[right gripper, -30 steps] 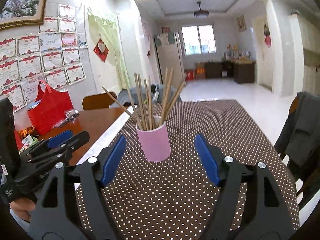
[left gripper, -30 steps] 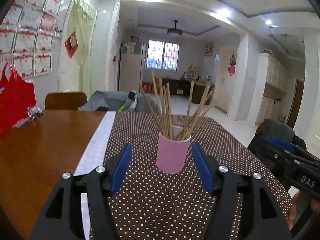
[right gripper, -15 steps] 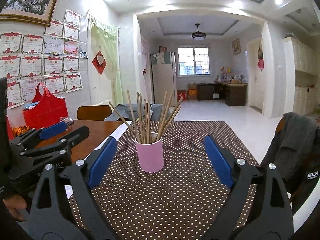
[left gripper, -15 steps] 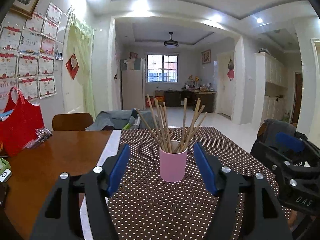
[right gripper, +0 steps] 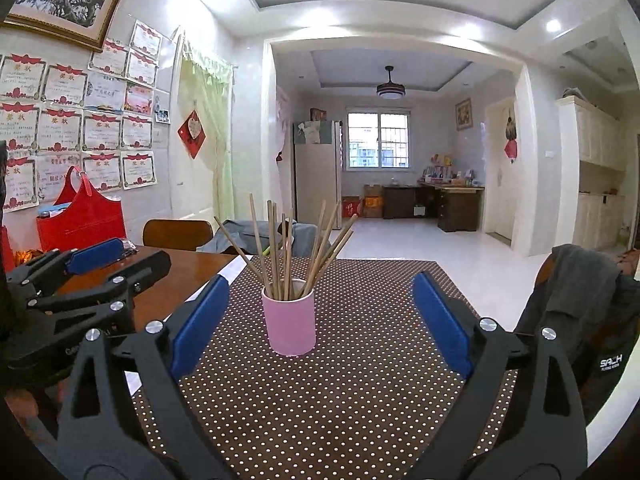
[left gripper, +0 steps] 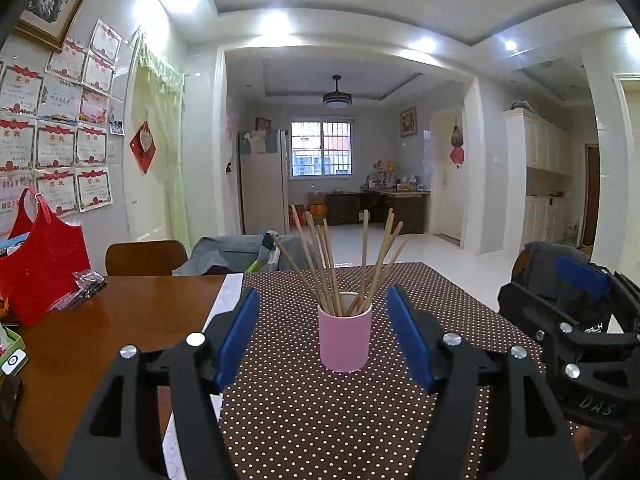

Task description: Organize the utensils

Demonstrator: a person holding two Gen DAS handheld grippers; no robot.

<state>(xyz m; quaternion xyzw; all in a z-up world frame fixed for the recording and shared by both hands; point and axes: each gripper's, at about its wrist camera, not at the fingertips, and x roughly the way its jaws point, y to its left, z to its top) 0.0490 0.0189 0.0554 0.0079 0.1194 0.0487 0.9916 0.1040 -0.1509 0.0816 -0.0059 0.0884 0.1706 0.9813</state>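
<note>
Standing upright on the dotted cloth (left gripper: 360, 420), a pink cup (left gripper: 344, 339) holds a loose fan of chopsticks (left gripper: 344, 260), their tips splayed left and right above the rim. Left gripper (left gripper: 322, 336): jaws spread wide, blue pads apart on either side of the cup as seen along the fingers, nothing between the pads and no contact with the cup. Right gripper (right gripper: 320, 322): jaws opening, very wide, nothing between them; the cup sits ahead, nearer the left pad in that view, untouched. Each gripper shows at the edge of the other's view, side by side and apart. Cloth covers the right part of a wooden table (left gripper: 100, 332); a pale strip runs along the cloth's left edge. Red bag (left gripper: 40, 268) stands at the table's far left by the wall. Chair (left gripper: 146, 258) at the far side. Dark jacket (right gripper: 580, 300) drapes at the right.
</note>
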